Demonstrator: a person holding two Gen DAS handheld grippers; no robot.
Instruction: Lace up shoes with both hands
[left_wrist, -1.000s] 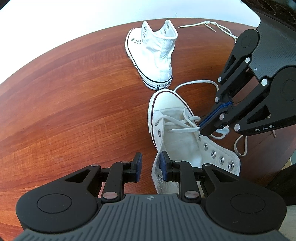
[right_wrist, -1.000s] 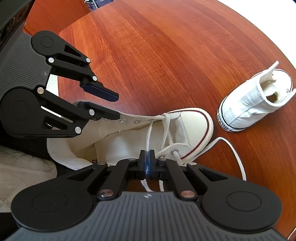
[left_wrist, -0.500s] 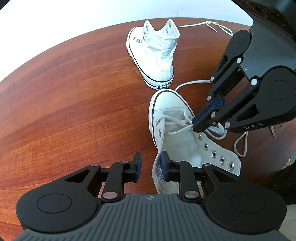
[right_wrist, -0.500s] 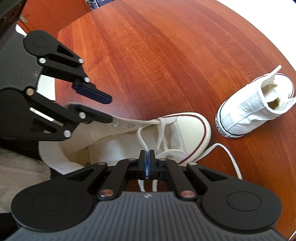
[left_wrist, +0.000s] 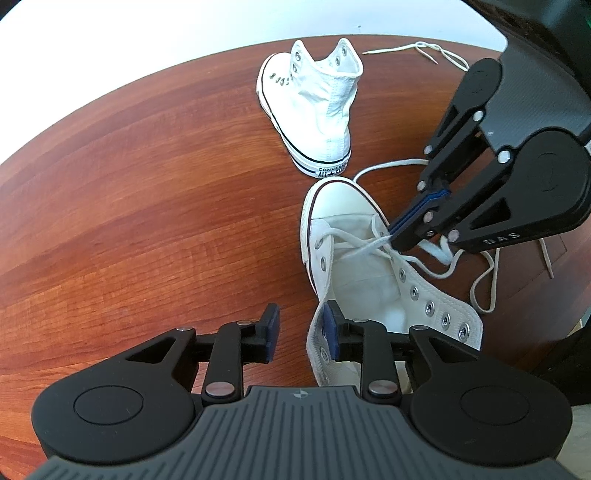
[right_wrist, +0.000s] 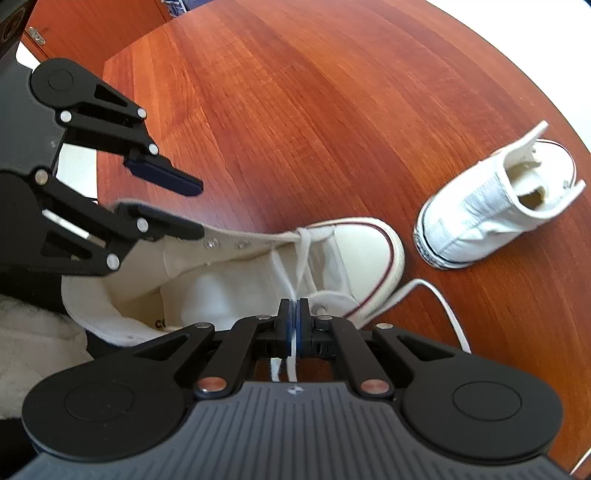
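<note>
Pulling the lace (right_wrist: 300, 254) taut across the vamp is the step in hand, and the right gripper (right_wrist: 293, 321) has its tongs pinched together on the white strand, which runs out between the blue pads towards the lowest eyelets of the near high-top sneaker (left_wrist: 354, 236). That shoe lies on the reddish wooden table (left_wrist: 147, 206), toe pointing away, laced only through its first holes; the loose end of the lace trails in a loop beside the toe cap. The left gripper (left_wrist: 301, 330) sits at the shoe's collar with its tongs apart. They have just been widening; one pad rests against the inside of the canvas edge and the other stands clear outside it, so the cloth lies between them without being pinched.

To do this well, I'd say the left gripper should close on that collar edge first, or the shoe will slide when the right pulls. The pull ought to be slow and in line with the eyelet row (left_wrist: 428, 306), so the crossing flattens and does not twist. Then the tip needs regripping close to its end before it is aimed at the next free eyelet.

The second white high-top (right_wrist: 491, 210) stands well apart, unlaced, with another lace (left_wrist: 417, 50) lying near the far table edge.
</note>
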